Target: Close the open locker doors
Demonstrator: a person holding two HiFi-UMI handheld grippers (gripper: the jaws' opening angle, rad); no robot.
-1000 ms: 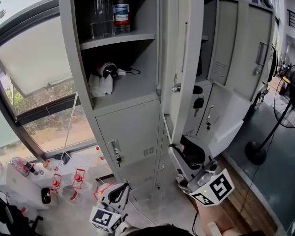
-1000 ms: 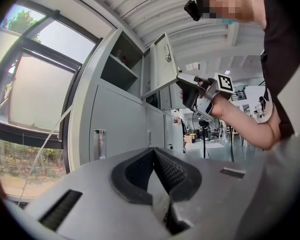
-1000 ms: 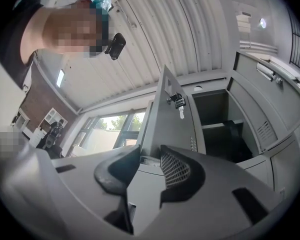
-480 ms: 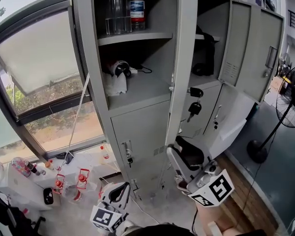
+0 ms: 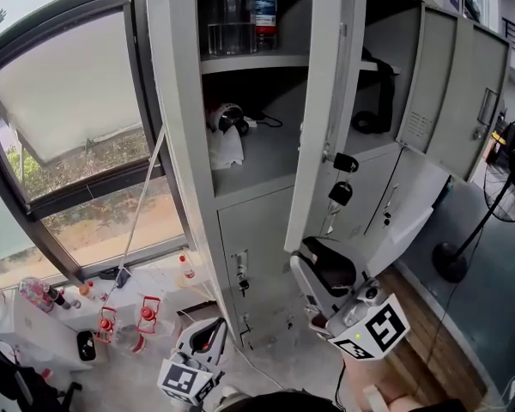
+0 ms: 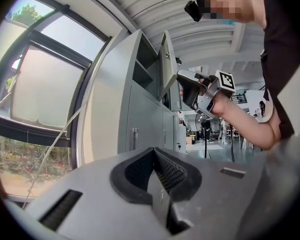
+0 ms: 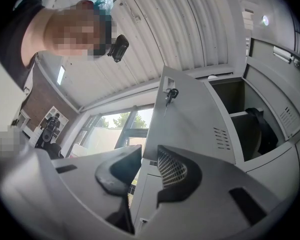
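1. Lockers of grey metal fill the head view, with a large window to their left.
2. One upper door stands open and is seen nearly edge-on. Keys hang from its lock.
3. Further right, two more upper doors also stand open.
4. The compartment beside the open door has a shelf carrying two bottles. Below the shelf lies a white cloth next to a small dark device with a cord.
5. A black bag sits in the neighbouring compartment.
6. The right hand-held gripper is just under the bottom corner of the open door. Its jaws stand a little apart and clamp nothing. The door shows beyond the gap, and whether the gripper touches it cannot be told.
7. The left hand-held gripper is low at the frame's bottom edge, well apart from the lockers. Its jaws meet at the tips with nothing between them.
8. A standing fan is at the far right, and small red-capped things sit on the floor under the window.
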